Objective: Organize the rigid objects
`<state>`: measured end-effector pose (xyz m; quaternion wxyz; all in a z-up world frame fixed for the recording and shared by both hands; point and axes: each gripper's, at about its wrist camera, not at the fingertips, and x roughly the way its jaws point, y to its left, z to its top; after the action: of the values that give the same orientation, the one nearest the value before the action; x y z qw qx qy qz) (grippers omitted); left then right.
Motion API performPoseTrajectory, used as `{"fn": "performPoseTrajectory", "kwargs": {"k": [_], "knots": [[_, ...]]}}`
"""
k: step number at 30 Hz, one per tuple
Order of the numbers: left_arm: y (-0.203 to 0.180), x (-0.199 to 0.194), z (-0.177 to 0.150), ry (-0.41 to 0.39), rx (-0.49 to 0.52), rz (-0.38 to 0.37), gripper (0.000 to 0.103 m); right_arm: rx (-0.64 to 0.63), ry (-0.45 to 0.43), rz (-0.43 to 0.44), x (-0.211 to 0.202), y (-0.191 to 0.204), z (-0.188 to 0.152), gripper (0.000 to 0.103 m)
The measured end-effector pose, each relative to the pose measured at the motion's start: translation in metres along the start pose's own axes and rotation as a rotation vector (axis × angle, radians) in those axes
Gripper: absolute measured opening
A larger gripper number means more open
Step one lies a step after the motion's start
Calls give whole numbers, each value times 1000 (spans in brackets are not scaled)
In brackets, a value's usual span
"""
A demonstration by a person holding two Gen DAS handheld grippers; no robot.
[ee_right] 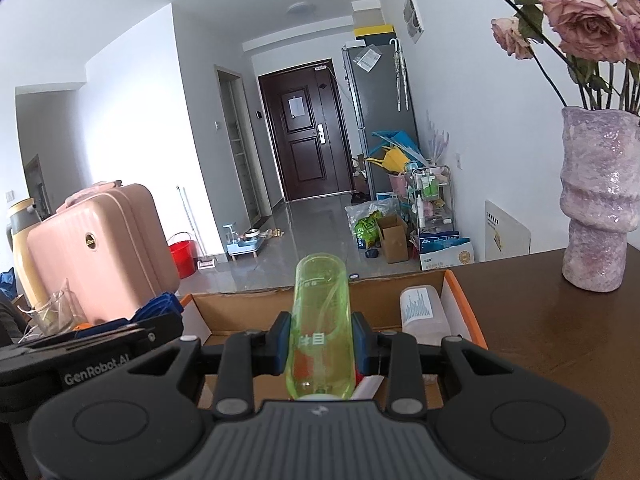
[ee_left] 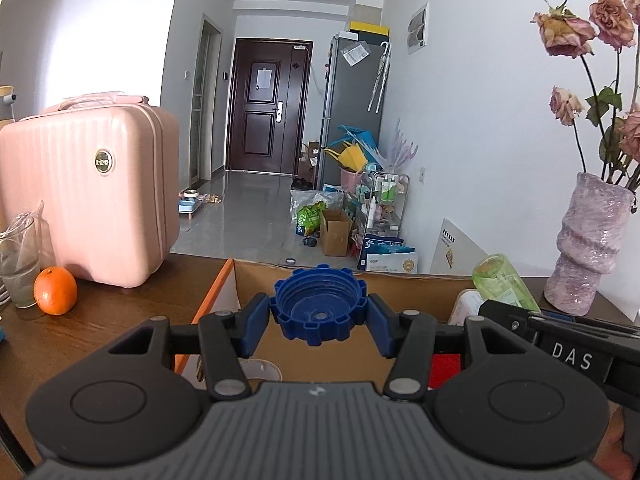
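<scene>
My left gripper (ee_left: 319,314) is shut on a blue notched screw cap (ee_left: 318,304), hollow side facing me, held above an open cardboard box (ee_left: 400,280) with an orange rim. My right gripper (ee_right: 320,340) is shut on a clear green plastic bottle (ee_right: 320,320) that points away from me, over the same cardboard box (ee_right: 240,300). A white ribbed container (ee_right: 424,316) stands inside the box at its right side. The green bottle (ee_left: 504,282) and the right gripper's black body show at the right of the left wrist view.
On the brown table (ee_left: 120,312) stand a pink suitcase (ee_left: 92,188), an orange (ee_left: 55,290) and a glass (ee_left: 20,264) at left. A lilac vase (ee_right: 596,200) with dried roses stands at right. Beyond the table lies a hallway with boxes and a fridge.
</scene>
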<state>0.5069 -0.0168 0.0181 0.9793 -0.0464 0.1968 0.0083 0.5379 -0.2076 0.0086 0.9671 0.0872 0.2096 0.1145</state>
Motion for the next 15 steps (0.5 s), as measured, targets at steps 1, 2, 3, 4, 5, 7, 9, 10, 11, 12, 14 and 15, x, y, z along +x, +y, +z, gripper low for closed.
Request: {"fn": "performPoseTrajectory", "kwargs": {"k": [1, 2, 3, 4, 5, 7, 9, 10, 11, 12, 14, 15], "knots": [[0, 3, 0, 2, 1, 2, 54, -1, 1, -1, 2, 0, 1, 30], [0, 5, 1, 4, 2, 6, 54, -2, 3, -2, 4, 0, 1, 30], [0, 7, 1, 6, 3, 8, 54, -4, 4, -4, 6, -1, 2, 30], [0, 10, 1, 8, 5, 10, 54, -6, 6, -7, 8, -1, 2, 30], [1, 13, 1, 10, 7, 13, 54, -7, 7, -9, 10, -2, 1, 30], [2, 17, 1, 14, 9, 18, 54, -9, 11, -13, 12, -2, 0, 30], [4, 22, 2, 21, 10, 25, 54, -11, 14, -15, 15, -2, 0, 30], [3, 23, 2, 22, 11, 28, 54, -12, 13, -16, 15, -1, 0, 30], [4, 25, 2, 23, 12, 30, 54, -13, 13, -16, 15, -1, 0, 30], [4, 27, 2, 24, 12, 33, 54, -14, 12, -17, 16, -1, 0, 30], [6, 30, 3, 29, 14, 40, 54, -18, 12, -19, 18, 0, 0, 30], [6, 32, 3, 31, 16, 44, 54, -20, 12, -20, 19, 1, 0, 30]]}}
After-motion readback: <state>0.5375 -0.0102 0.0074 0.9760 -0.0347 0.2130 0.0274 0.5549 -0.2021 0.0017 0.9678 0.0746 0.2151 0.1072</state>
